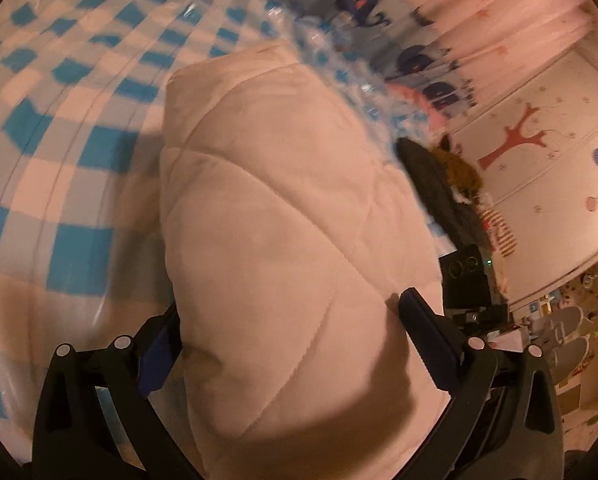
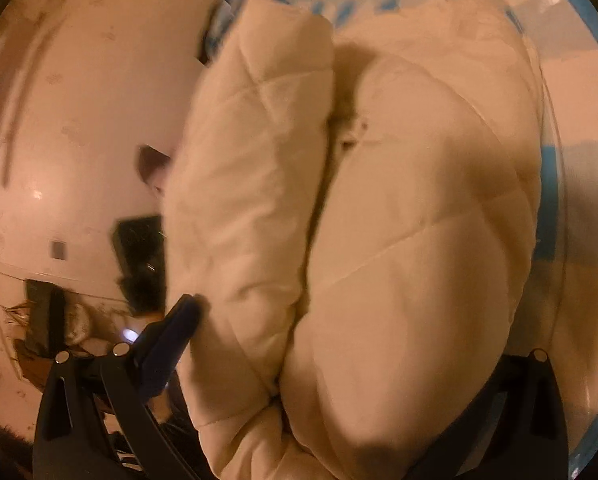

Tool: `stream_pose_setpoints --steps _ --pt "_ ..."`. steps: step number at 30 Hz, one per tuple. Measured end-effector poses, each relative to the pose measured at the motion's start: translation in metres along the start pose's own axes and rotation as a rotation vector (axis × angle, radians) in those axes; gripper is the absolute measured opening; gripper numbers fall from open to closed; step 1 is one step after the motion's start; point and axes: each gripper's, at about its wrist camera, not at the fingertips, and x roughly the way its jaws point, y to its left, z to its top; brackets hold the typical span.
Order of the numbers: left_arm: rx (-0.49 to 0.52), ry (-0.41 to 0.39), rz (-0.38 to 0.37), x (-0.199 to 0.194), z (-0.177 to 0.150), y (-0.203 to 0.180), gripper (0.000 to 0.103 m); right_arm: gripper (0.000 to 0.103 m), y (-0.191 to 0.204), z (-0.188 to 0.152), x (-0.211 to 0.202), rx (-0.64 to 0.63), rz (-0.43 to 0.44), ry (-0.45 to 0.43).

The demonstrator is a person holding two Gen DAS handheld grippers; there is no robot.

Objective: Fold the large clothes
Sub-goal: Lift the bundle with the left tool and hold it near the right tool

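Mostly checked blue-white bedsheet [image 1: 59, 128] fills upper left of left view. Cream quilted puffy garment [image 1: 283, 216] at frame centre, bulging between both grippers, doubled in right view [image 2: 399, 240]. Likely soft, light, bulky, springy; best pinched at seam or edge. Left gripper [image 1: 295, 320] jaws clamp thick fold. Right gripper [image 2: 339, 340] same, one finger hidden.

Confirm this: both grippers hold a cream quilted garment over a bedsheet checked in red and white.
Not quite: the bedsheet is checked in blue and white, not red, as the left wrist view shows. The rest stands: the left gripper and right gripper each hold the cream quilted garment.
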Motion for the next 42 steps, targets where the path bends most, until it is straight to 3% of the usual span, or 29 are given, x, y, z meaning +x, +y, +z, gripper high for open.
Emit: stream_pose_setpoints --steps 2,7,10,14,19,23,26,28,30,33,38,42 --pt "-0.015 0.047 0.024 0.01 -0.003 0.019 0.096 0.098 -0.007 0.003 0.008 0.019 -0.035 0.012" --pt "-0.148 0.004 -0.067 -0.003 -0.004 0.062 0.096 0.098 -0.011 0.002 0.007 0.028 -0.028 -0.019" --pt "-0.18 0.063 -0.145 0.019 -0.008 0.065 0.096 0.098 -0.011 0.002 0.015 0.056 0.009 -0.026" --pt "-0.084 0.02 -0.077 0.014 -0.007 0.032 0.096 0.098 0.001 0.002 0.017 0.039 0.054 -0.057" --pt "0.043 -0.058 -0.079 -0.024 -0.001 -0.01 0.096 0.098 0.05 -0.001 0.003 -0.082 0.167 -0.111" --pt "0.06 -0.078 -0.046 -0.039 0.008 -0.016 0.096 0.098 0.075 0.013 0.02 -0.132 0.12 -0.101" --pt "-0.029 0.025 -0.005 -0.015 0.011 0.024 0.096 0.098 0.054 0.018 0.045 -0.086 -0.003 -0.01" --pt "-0.085 0.043 0.002 -0.007 0.005 0.048 0.096 0.098 0.037 0.02 0.051 -0.058 -0.076 0.001" --pt "-0.13 0.029 -0.05 -0.012 0.003 0.066 0.096 0.098 0.03 0.016 0.043 -0.045 -0.07 -0.007" --pt "-0.12 0.01 -0.05 -0.019 0.005 0.074 0.096 0.098 0.025 0.014 0.046 -0.02 -0.057 0.028" --pt "-0.124 0.025 -0.063 -0.011 0.007 0.077 0.096 0.098 0.014 0.021 0.073 0.044 0.048 0.068" --pt "-0.109 0.036 -0.078 -0.007 0.0 0.076 0.096 0.098 0.007 0.02 0.074 0.051 0.052 0.063"
